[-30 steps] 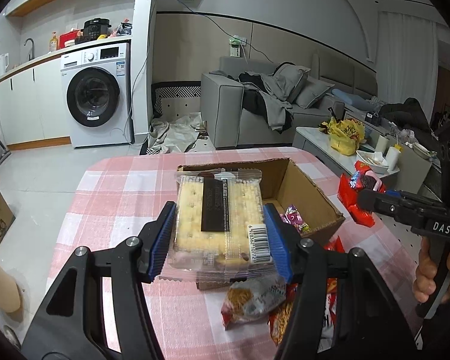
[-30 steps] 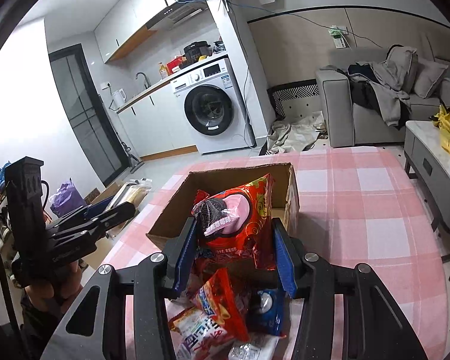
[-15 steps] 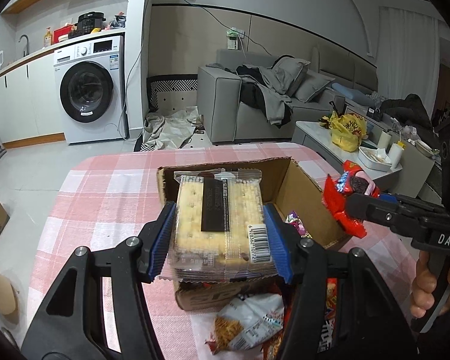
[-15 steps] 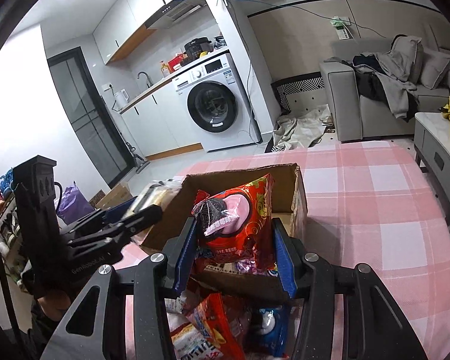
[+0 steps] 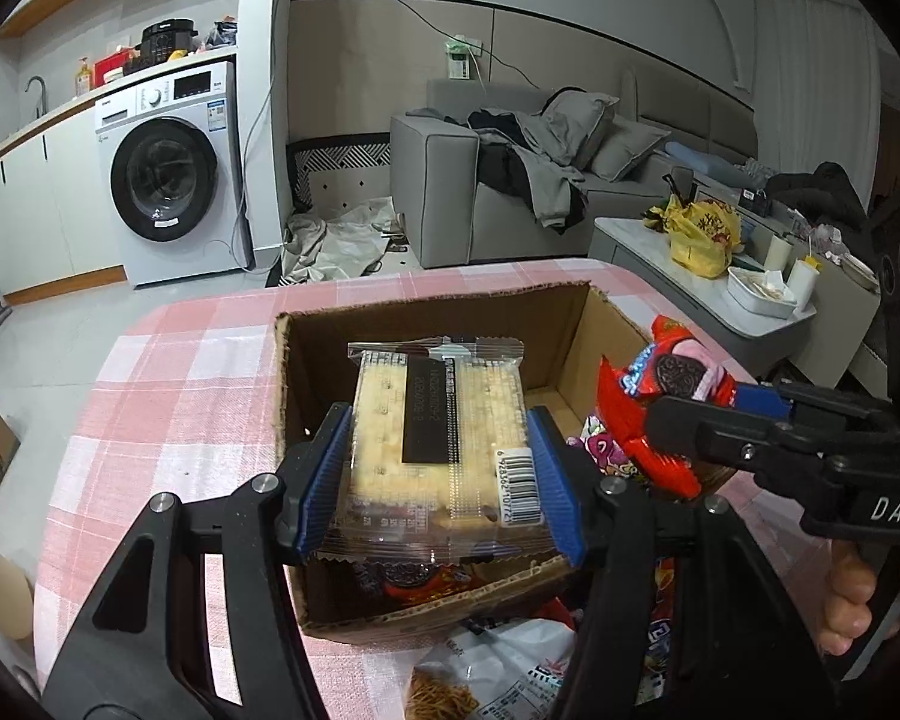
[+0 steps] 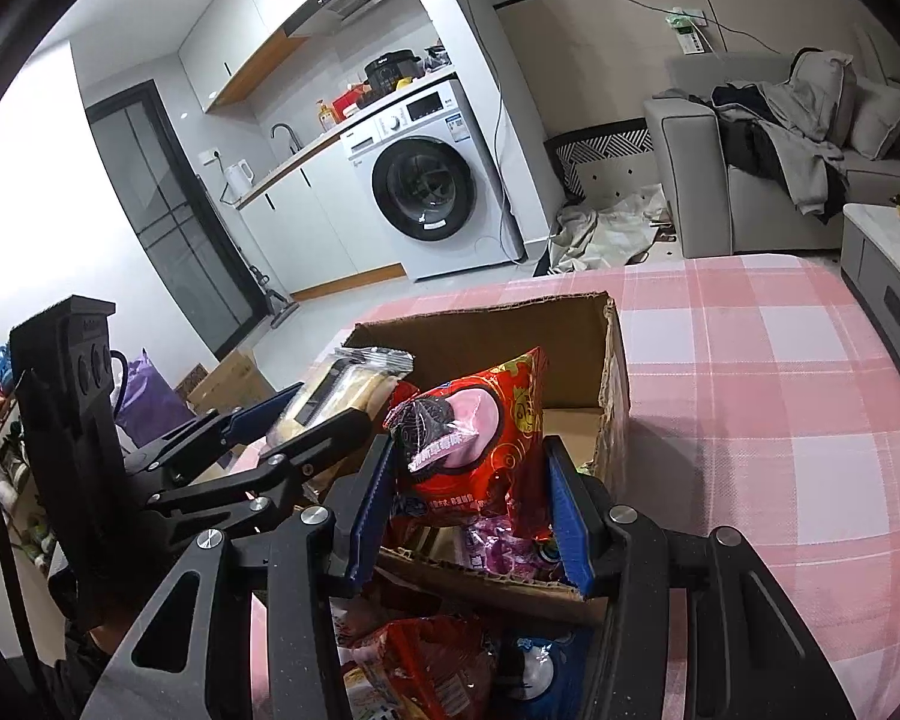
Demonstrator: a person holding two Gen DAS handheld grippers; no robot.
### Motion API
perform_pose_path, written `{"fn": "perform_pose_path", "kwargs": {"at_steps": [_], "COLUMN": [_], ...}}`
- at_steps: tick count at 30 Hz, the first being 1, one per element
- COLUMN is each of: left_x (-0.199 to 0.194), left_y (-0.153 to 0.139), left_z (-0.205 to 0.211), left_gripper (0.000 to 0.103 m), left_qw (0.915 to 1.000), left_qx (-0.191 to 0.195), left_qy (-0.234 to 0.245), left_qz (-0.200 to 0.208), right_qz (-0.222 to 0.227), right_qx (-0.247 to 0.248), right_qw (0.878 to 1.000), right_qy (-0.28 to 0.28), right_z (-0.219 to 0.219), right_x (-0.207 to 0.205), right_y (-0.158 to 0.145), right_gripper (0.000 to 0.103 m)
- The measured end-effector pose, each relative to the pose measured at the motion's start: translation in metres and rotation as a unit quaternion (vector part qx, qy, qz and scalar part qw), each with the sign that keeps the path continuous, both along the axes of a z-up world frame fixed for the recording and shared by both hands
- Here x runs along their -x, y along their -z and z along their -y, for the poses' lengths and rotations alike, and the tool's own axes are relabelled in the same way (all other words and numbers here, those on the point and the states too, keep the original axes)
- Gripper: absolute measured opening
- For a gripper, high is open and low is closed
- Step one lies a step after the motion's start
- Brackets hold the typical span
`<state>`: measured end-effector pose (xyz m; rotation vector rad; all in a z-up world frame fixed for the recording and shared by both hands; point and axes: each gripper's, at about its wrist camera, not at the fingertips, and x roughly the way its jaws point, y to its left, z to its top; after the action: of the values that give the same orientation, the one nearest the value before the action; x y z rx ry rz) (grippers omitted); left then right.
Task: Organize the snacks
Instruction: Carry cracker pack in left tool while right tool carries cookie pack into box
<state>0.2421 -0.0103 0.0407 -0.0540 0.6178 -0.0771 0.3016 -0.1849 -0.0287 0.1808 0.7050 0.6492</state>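
My left gripper (image 5: 441, 474) is shut on a clear pack of crackers (image 5: 438, 438) and holds it over the open cardboard box (image 5: 426, 324) on the pink checked table. My right gripper (image 6: 468, 510) is shut on a red cookie packet (image 6: 480, 426) and holds it over the box's near right side (image 6: 612, 372). In the left wrist view the red packet (image 5: 642, 408) and right gripper (image 5: 720, 414) come in from the right. In the right wrist view the left gripper (image 6: 294, 414) holds the crackers (image 6: 342, 384) at the left. Snacks lie inside the box (image 5: 600, 450).
Several loose snack packets lie on the table before the box (image 5: 498, 678), (image 6: 426, 660). The pink checked tablecloth (image 6: 780, 390) stretches right of the box. A low white table with a yellow bag (image 5: 702, 234) stands beyond the table's right edge.
Both grippers moved forward with their packets and now hang over the box; the box looks nearer and larger in both views.
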Motion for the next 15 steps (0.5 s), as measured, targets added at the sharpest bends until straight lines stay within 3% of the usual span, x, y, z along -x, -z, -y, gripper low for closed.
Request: {"fn": "perform_pose_path", "kwargs": {"at_steps": [15], "left_x": [-0.020], "left_y": [0.021], "left_z": [0.007], "left_gripper": [0.055], "left_qw": [0.9999], "left_qx": [0.003], "left_qy": [0.010], "left_qz": [-0.012], "right_qz": [-0.010], "right_qx": [0.012], "right_qw": [1.000], "right_qy": [-0.009], "right_z": [-0.012], "right_x": [-0.006], "right_y": [0.007], "right_gripper": [0.049]}}
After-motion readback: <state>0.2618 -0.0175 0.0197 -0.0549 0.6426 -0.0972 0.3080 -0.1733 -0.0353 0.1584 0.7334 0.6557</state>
